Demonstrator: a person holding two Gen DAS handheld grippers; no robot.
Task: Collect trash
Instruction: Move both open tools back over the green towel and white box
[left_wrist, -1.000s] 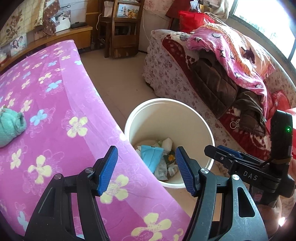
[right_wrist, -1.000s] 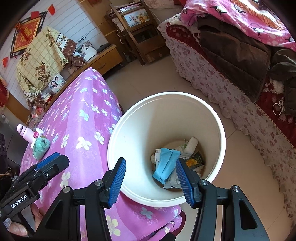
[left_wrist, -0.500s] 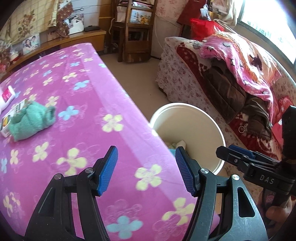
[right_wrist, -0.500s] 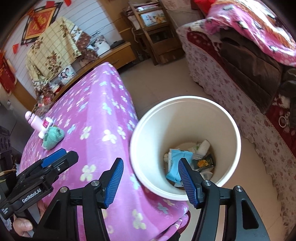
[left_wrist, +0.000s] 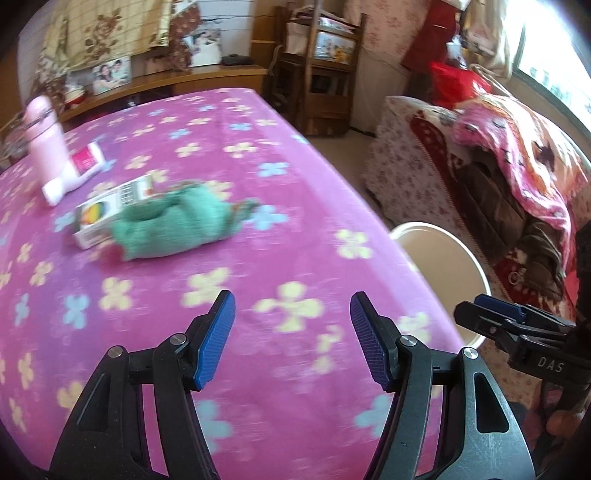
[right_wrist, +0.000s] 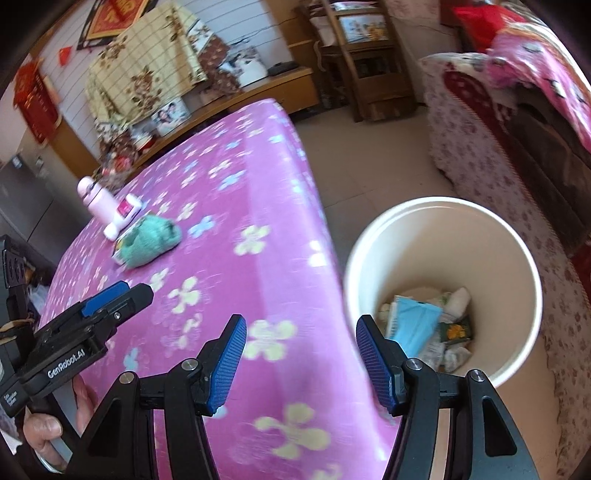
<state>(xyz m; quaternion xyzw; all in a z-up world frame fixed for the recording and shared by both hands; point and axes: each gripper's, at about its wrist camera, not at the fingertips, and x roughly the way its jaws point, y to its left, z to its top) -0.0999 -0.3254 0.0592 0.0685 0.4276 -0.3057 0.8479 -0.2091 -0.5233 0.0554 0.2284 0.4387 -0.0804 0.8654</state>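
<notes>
A crumpled green cloth (left_wrist: 173, 225) lies on the magenta flowered table (left_wrist: 314, 206), against a small printed box (left_wrist: 107, 210). Behind them lie a white and red tube (left_wrist: 74, 173) and a pink bottle (left_wrist: 44, 133). My left gripper (left_wrist: 291, 299) hovers open over the tablecloth, short of the cloth, with nothing between its fingers. My right gripper (right_wrist: 301, 321) is open and empty above the table's edge, beside the white bucket (right_wrist: 443, 201). In the bucket lie a blue mask (right_wrist: 413, 325) and crumpled wrappers. The green cloth (right_wrist: 151, 240) also shows far left in the right wrist view.
The bucket stands on the tiled floor (right_wrist: 369, 147) between the table and a sofa (left_wrist: 498, 192) piled with blankets and coats. A wooden shelf (left_wrist: 321, 74) and a low cabinet (left_wrist: 207, 77) line the far wall. A hand (right_wrist: 40, 428) grips the left tool.
Both grippers have swung from above the bucket toward the table. The green cloth, box, tube and bottle have come into the left view. The right jaws stand slightly wider.
</notes>
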